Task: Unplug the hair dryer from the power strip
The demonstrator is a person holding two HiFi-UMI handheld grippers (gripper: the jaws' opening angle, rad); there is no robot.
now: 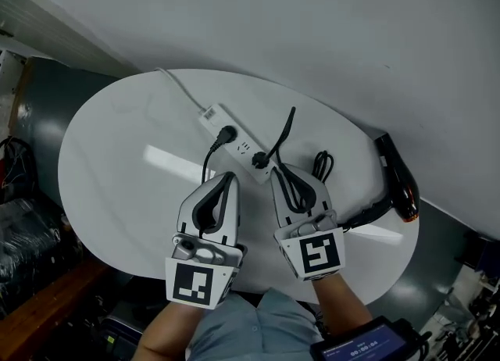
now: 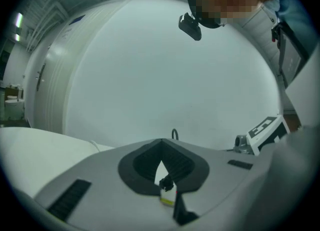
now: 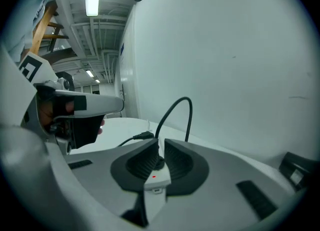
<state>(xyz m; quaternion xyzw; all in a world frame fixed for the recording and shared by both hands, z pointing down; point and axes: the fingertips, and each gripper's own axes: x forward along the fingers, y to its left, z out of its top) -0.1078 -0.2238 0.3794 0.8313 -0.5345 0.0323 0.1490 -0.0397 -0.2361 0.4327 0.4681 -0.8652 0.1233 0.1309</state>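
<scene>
A white power strip lies slantwise in the middle of the round white table. Two black plugs sit in it: one at the far left, one at the near end with a cable arching up. The black hair dryer rests at the table's right edge, its cord coiled beside my right gripper. My left gripper is shut and empty, just short of the strip. My right gripper shows a narrow slit between its tips, close to the near plug without holding it.
The strip's white lead runs off the table's far edge. A thin black cable from the far plug passes under my left gripper. Dark floor and clutter surround the table; a white wall stands behind it.
</scene>
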